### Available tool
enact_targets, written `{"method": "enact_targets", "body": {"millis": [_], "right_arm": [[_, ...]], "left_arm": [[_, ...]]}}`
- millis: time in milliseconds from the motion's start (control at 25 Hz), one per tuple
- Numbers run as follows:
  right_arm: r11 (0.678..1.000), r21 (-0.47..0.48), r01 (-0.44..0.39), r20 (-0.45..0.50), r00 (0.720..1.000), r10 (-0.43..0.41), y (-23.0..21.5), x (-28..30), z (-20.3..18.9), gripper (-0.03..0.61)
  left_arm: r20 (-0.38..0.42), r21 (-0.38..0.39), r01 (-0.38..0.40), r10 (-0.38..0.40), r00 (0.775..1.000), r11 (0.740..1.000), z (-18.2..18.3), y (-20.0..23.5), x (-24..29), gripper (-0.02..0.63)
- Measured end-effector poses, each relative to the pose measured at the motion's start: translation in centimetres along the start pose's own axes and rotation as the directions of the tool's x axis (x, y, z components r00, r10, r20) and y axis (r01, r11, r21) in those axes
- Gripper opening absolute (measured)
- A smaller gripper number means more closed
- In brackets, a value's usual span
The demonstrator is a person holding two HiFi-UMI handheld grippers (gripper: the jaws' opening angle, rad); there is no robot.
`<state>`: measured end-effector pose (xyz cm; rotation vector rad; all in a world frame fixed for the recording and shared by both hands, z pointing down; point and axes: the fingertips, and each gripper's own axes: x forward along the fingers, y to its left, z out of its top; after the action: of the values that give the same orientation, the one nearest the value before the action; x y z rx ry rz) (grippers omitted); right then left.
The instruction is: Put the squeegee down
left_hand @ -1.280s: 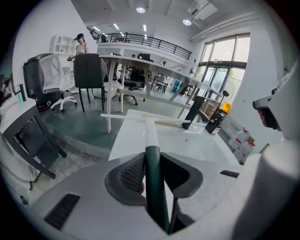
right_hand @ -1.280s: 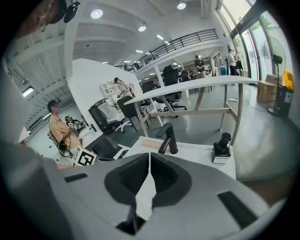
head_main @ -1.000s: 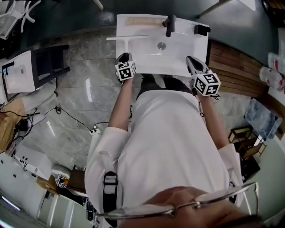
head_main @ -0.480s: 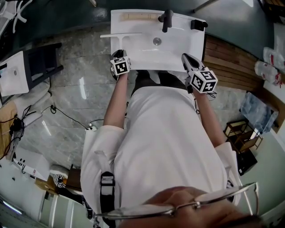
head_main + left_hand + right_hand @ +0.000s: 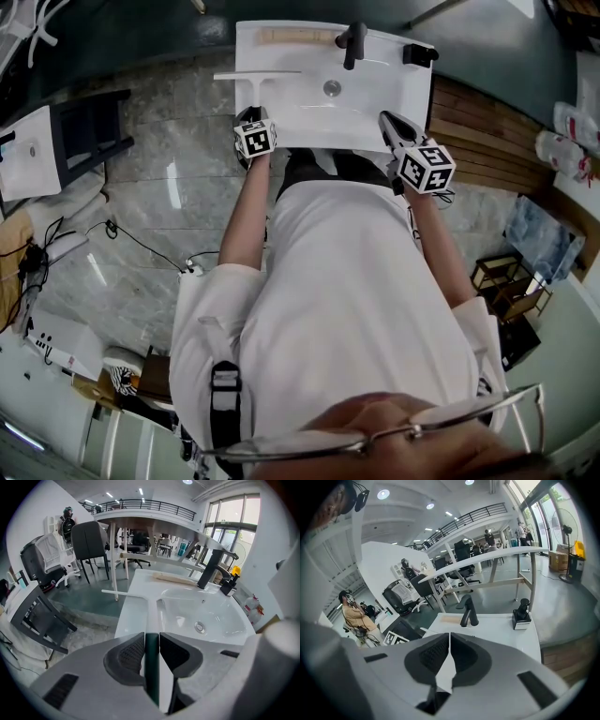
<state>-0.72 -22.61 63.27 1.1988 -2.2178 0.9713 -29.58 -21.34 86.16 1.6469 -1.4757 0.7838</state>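
Hardly anything has shifted over the last half second: both grippers sit at the front edge of the white ceramic washbasin (image 5: pixel 375 67), where they were.

The left gripper (image 5: pixel 151 641) has its jaws pressed onto the dark green handle of the white T-shaped squeegee (image 5: pixel 256 77). From there the pale shaft runs forward along the basin's left rim, just beside the bowl. The long blade lies crosswise at the far end, and its left half sticks out past the rim, over the floor. Whether the blade already rests on the rim or floats just above it cannot be told. The right gripper (image 5: pixel 449 641) is closed with nothing between its pads, near the front right corner. It is well apart from the black tap (image 5: pixel 352 42) at the back.

The squeegee looks nearly set down, but letting go could end badly. The glazed rim is narrow and smooth, and blade and handle both seem to overhang. If the jaws open while the tool is unsupported or off-centre, it may tip off the left edge, or slide into the bowl.
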Motion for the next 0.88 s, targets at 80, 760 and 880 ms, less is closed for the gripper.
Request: {"method": "enact_targets", "body": {"millis": [80, 760, 880], "right_arm": [[1.000, 0.002, 0.003, -0.002, 1.000, -0.003, 0.0, 0.0, -0.1, 0.015], [1.000, 0.010, -0.015, 0.012, 1.000, 0.015, -0.3, 0.4, -0.4, 0.014], [1.000, -0.001, -0.024, 0.016, 1.000, 0.024, -0.3, 0.5, -0.1, 0.014]], "left_arm": [[0.006, 0.005, 0.004, -0.004, 1.000, 1.000, 0.2, 0.1, 0.0, 0.097], [0.078, 0.036, -0.012, 0.009, 0.997, 0.999, 3.1, 0.1, -3.1, 0.106], [0.113, 0.035, -0.005, 0.001, 0.994, 0.999, 4.1, -0.4, -4.1, 0.106]]}}
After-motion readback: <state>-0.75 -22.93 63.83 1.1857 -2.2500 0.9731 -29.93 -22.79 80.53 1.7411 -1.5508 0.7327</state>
